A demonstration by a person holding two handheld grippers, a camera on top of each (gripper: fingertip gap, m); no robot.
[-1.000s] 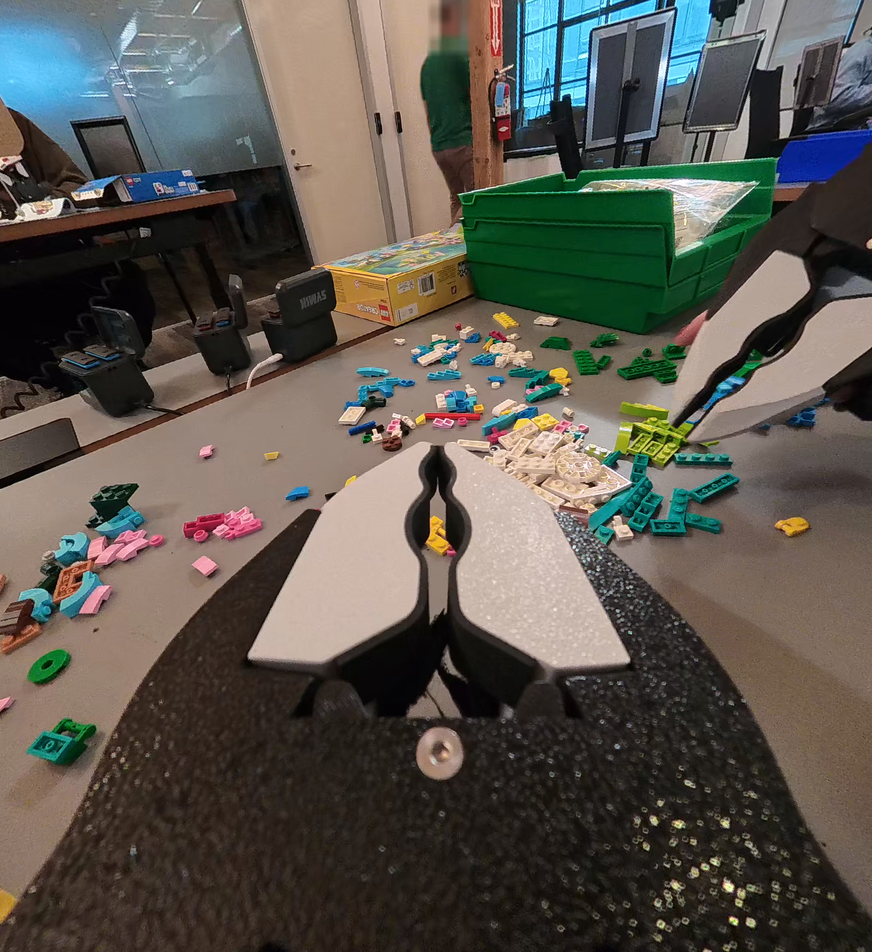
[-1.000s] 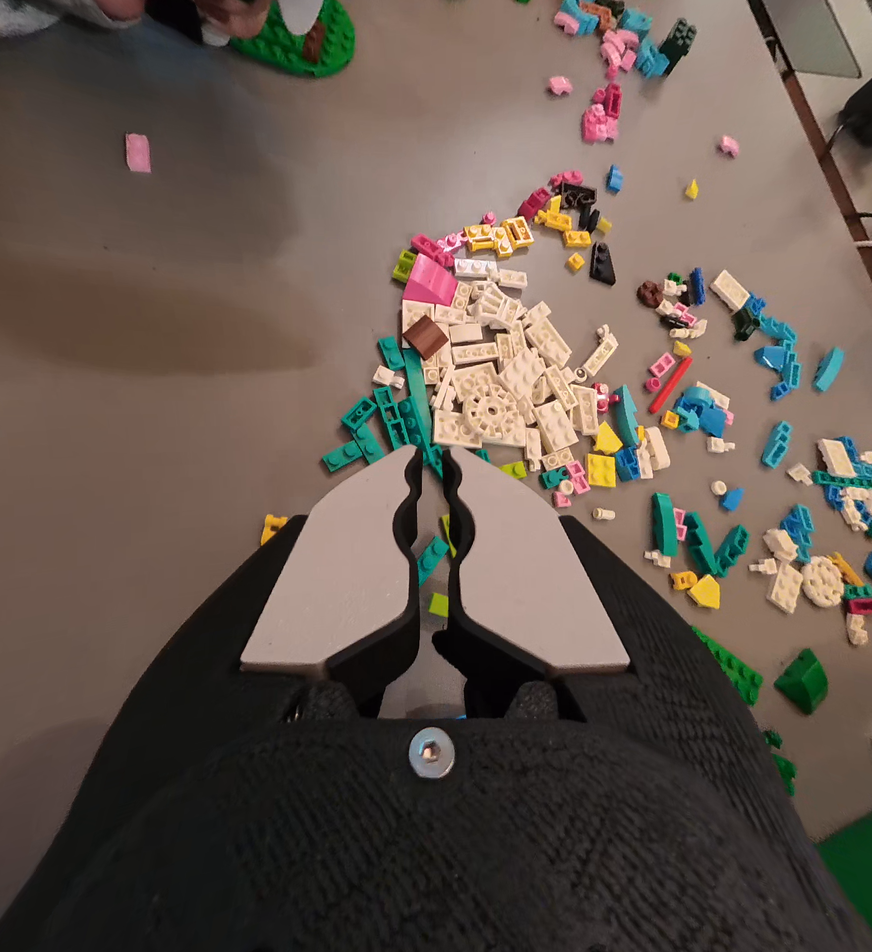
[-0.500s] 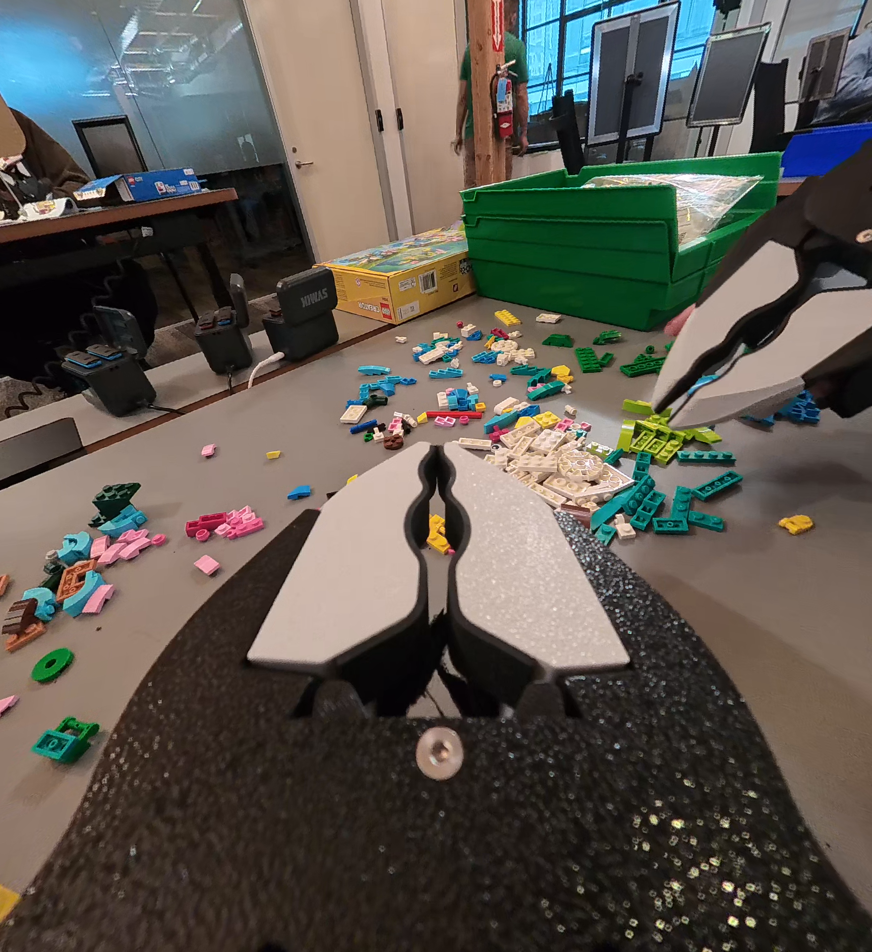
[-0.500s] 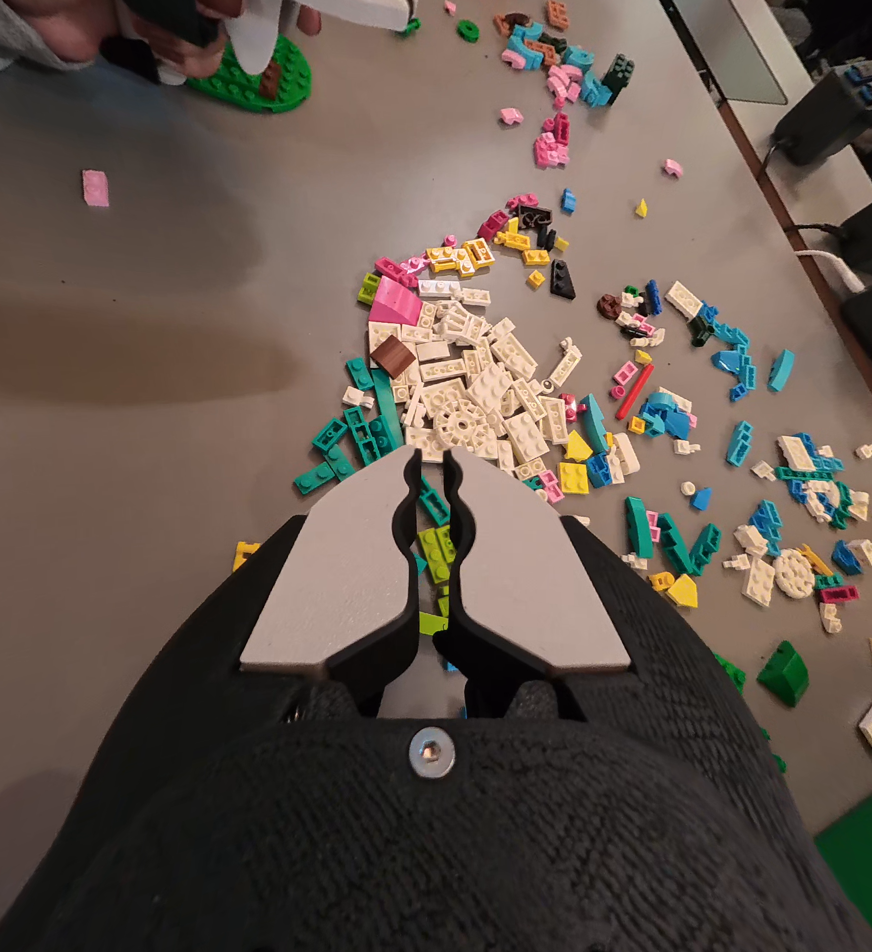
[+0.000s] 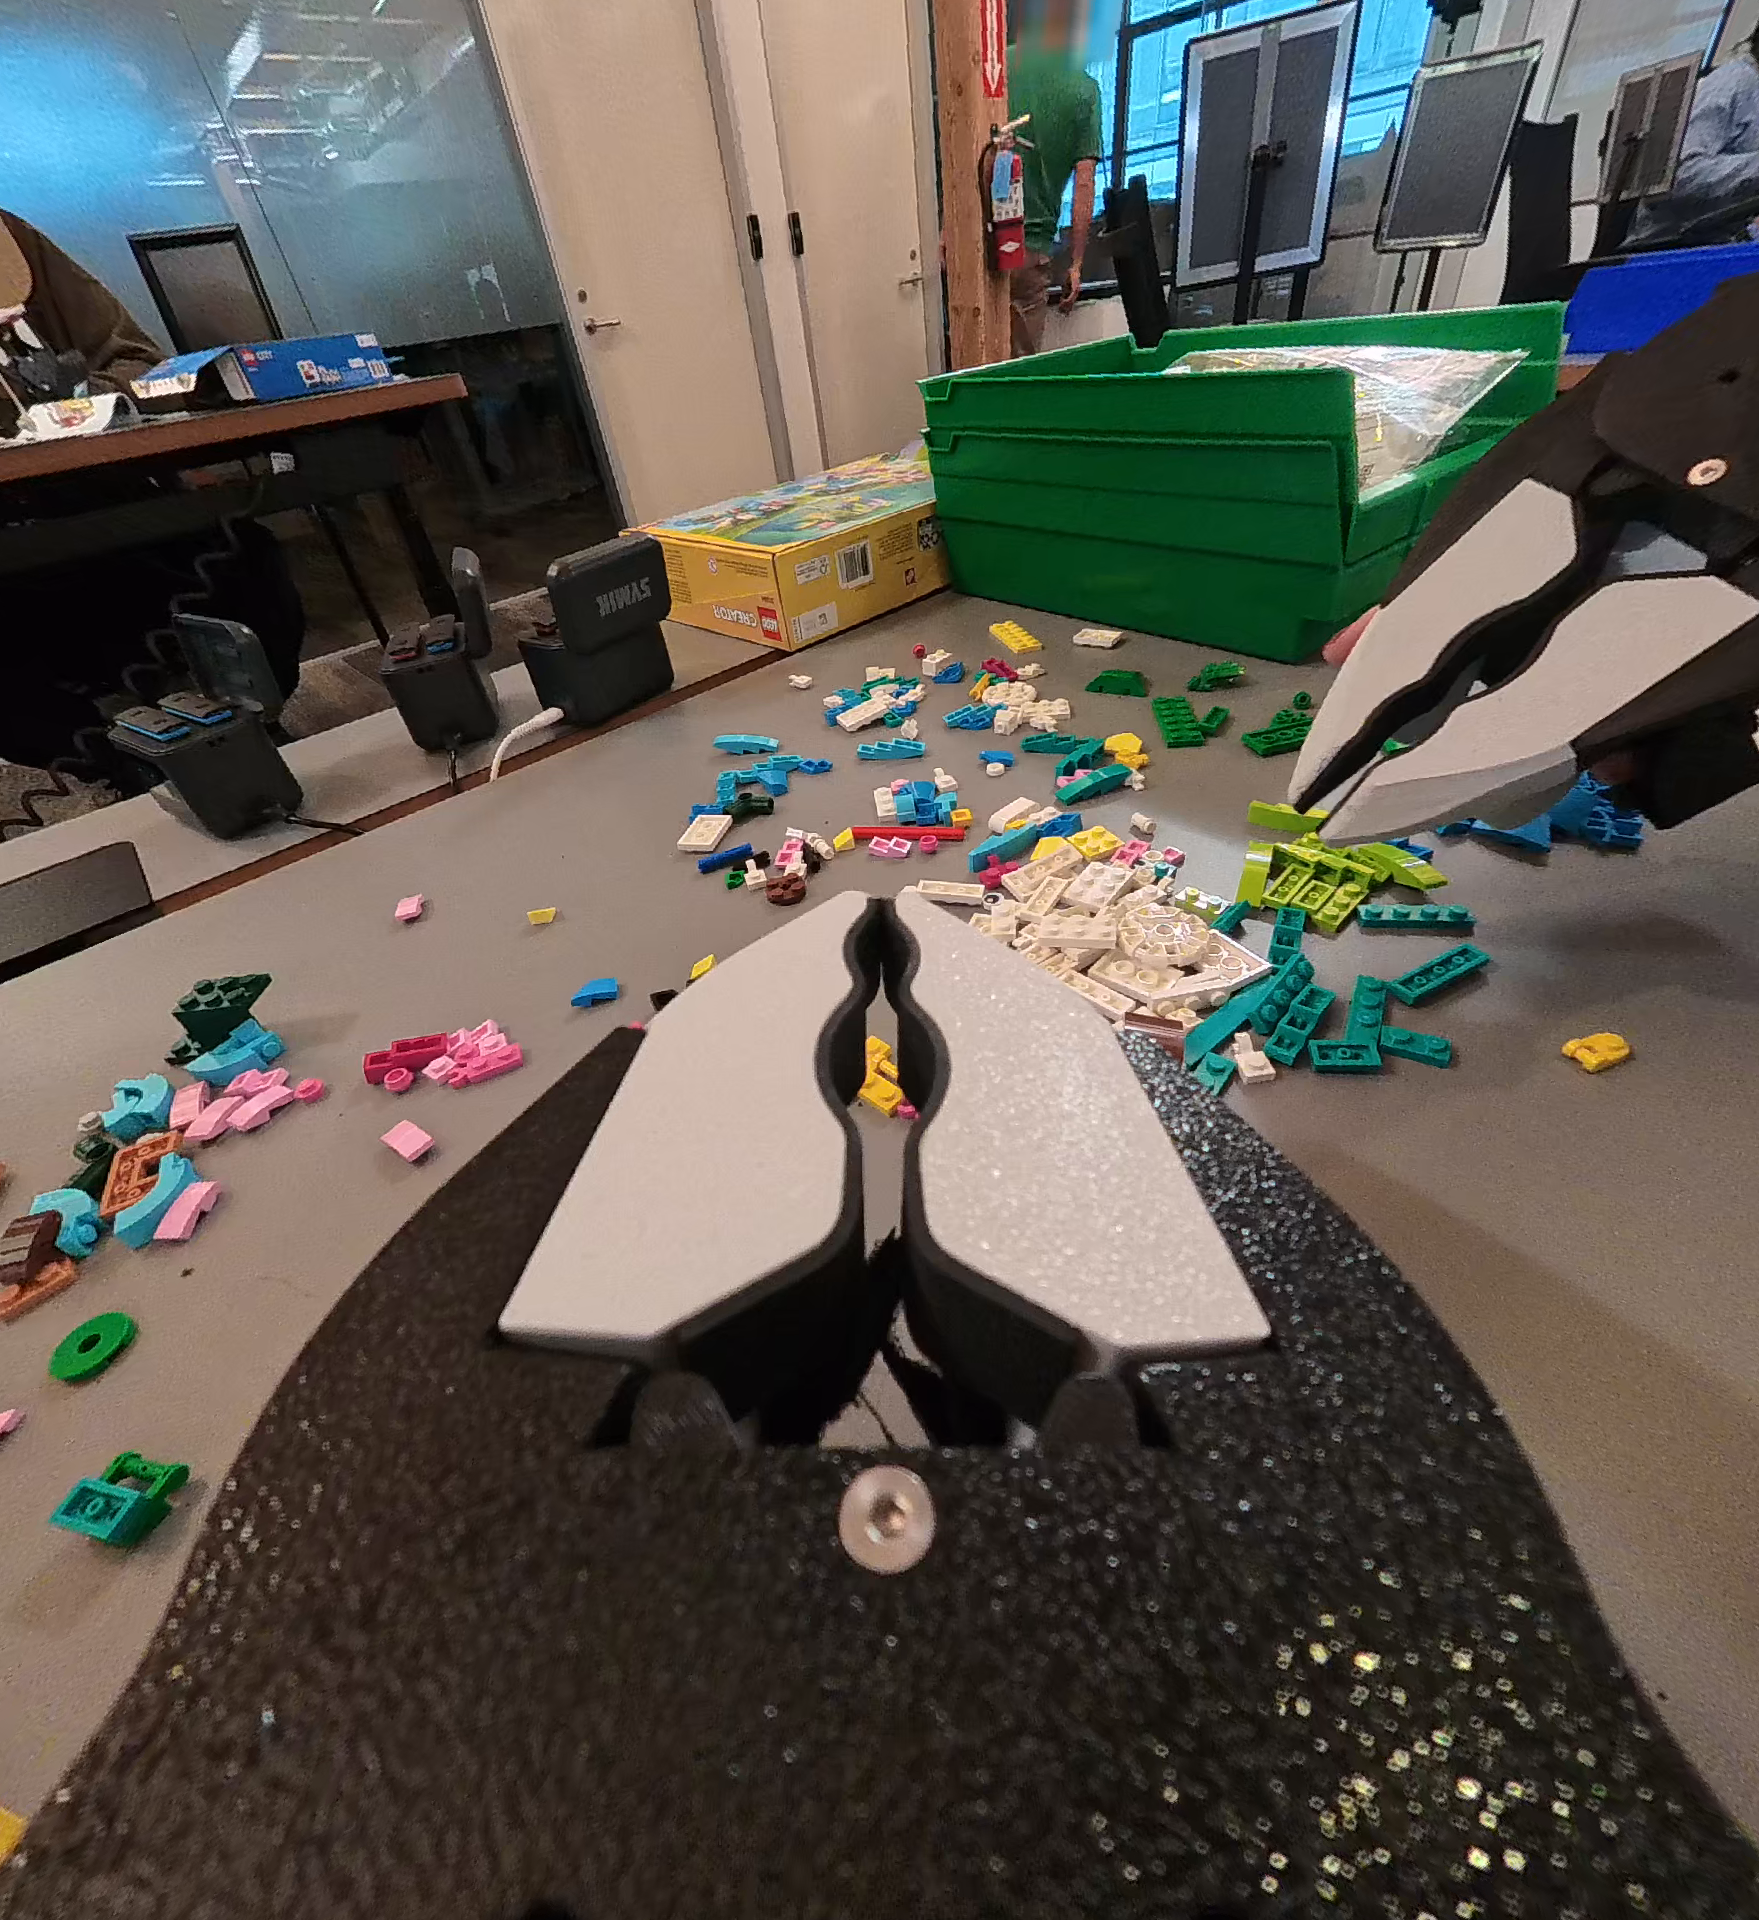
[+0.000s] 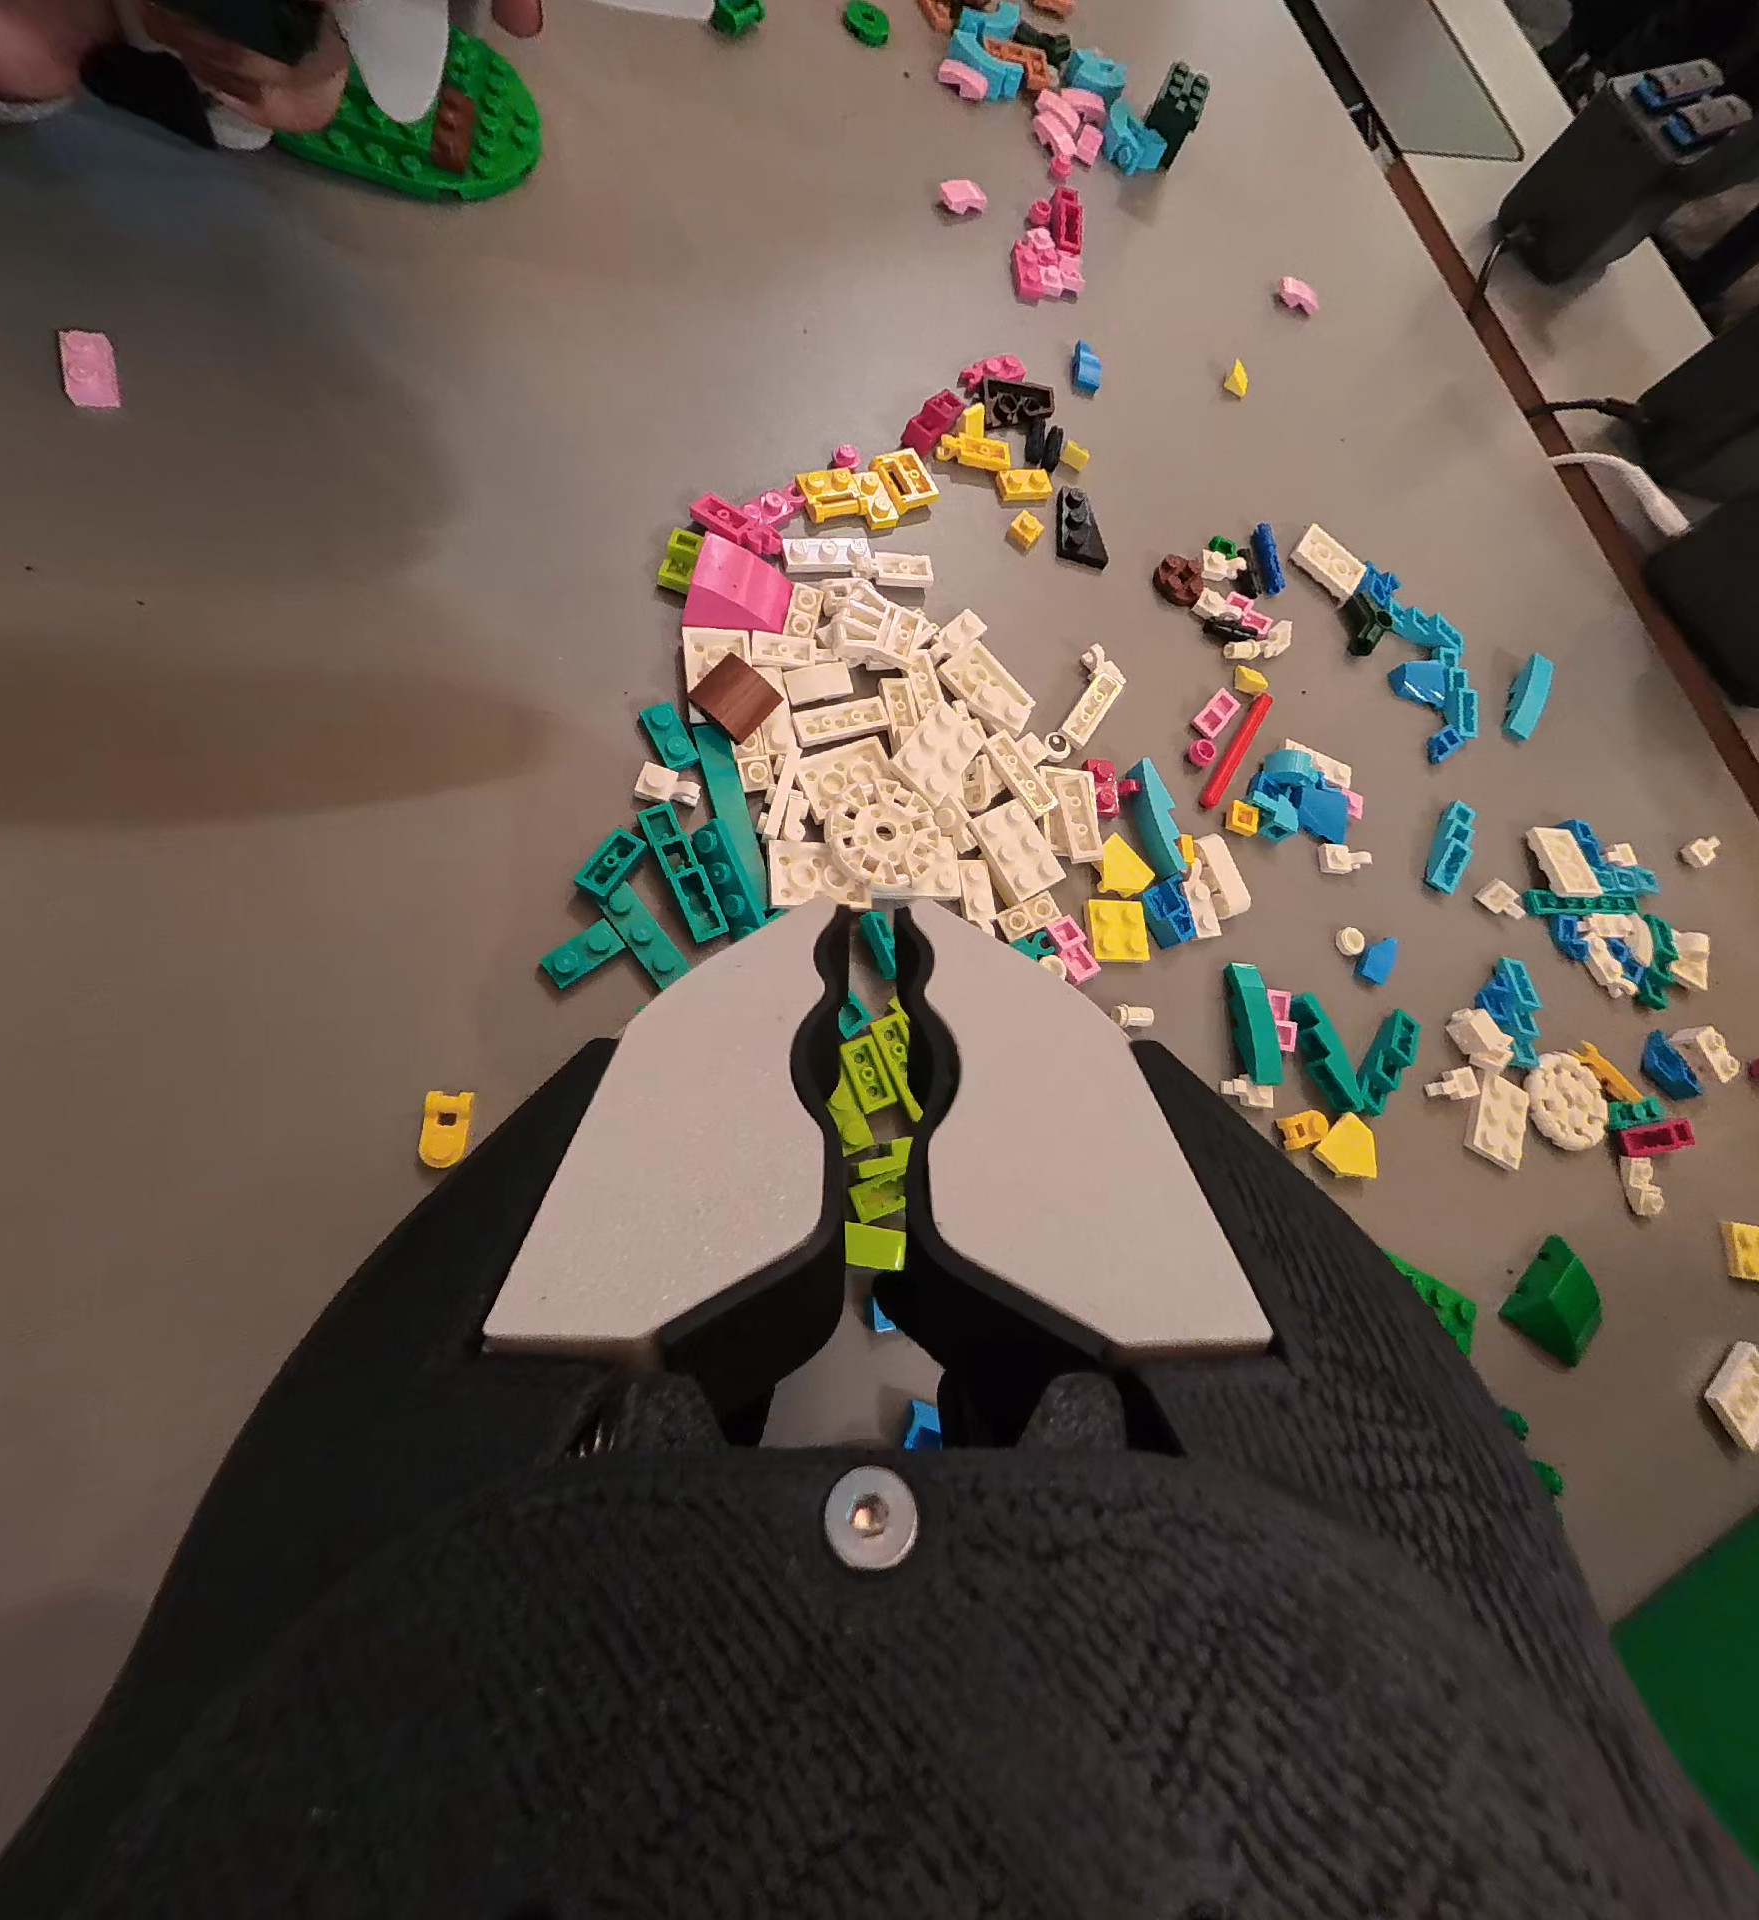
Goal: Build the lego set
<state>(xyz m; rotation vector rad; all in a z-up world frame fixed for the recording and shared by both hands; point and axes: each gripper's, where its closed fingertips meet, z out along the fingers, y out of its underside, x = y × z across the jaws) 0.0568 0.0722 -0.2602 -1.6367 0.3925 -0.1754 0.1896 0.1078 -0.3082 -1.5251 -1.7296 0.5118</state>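
Two tools over scattered bricks on the counter.
Left tool is pressed together, bare; right tool is pinching a lime brick above the lime pile.

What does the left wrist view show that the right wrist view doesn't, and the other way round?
Only the left wrist view: the room beyond the table, with stacked green bins, a yellow box, black chargers, and the right gripper seen from the side above lime bricks.

Only the right wrist view: a round green plate with a hand on it.

Both: the grey table, the white brick pile and teal bricks beside it.
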